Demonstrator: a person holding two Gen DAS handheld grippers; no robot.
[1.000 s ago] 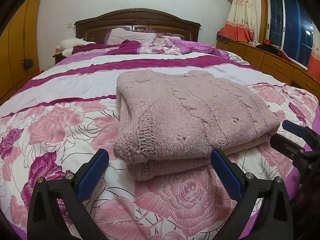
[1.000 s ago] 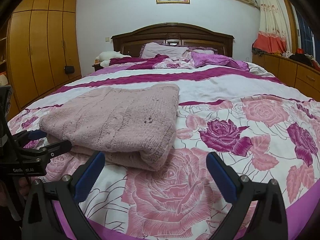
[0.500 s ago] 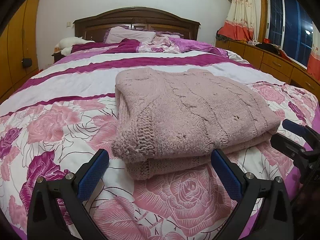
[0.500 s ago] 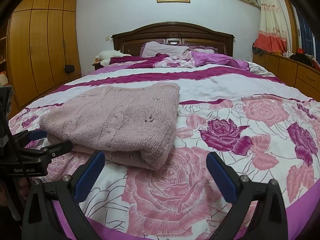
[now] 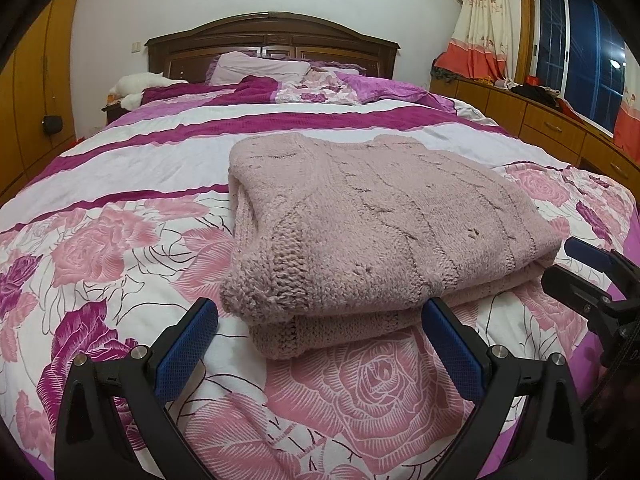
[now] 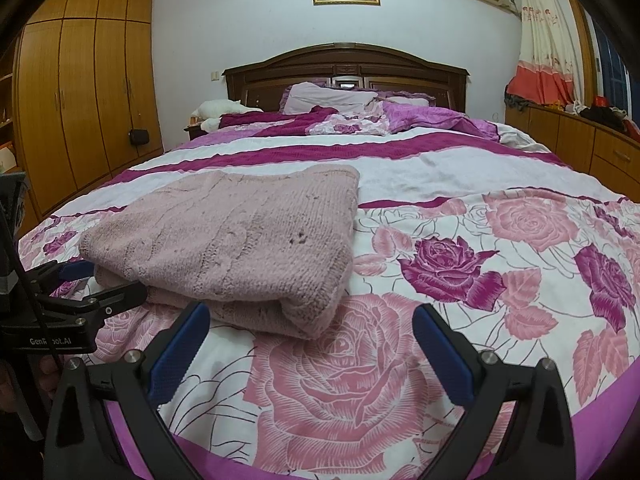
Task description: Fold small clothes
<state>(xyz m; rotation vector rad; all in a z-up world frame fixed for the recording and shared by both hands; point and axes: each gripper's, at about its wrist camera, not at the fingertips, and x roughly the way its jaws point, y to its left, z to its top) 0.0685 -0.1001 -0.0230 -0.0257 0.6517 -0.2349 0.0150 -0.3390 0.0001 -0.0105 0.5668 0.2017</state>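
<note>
Your pink sweater (image 5: 384,236) sits folded near the bed's (image 5: 120,168) foot edge. Left gripper (image 5: 320,344) and right gripper (image 6: 308,352) both gape wide, holding nothing. Probably just square the corners gently.

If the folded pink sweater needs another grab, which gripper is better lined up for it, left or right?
Probably the left gripper. Its open jaws frame the near edge of the folded pink sweater. The right gripper, also open, faces mostly bare floral bedspread, with the sweater off to its left.

Both wrist views low at bed's foot, facing headboard (image 5: 272,36), sharing sweater (image 5: 384,224).
</note>
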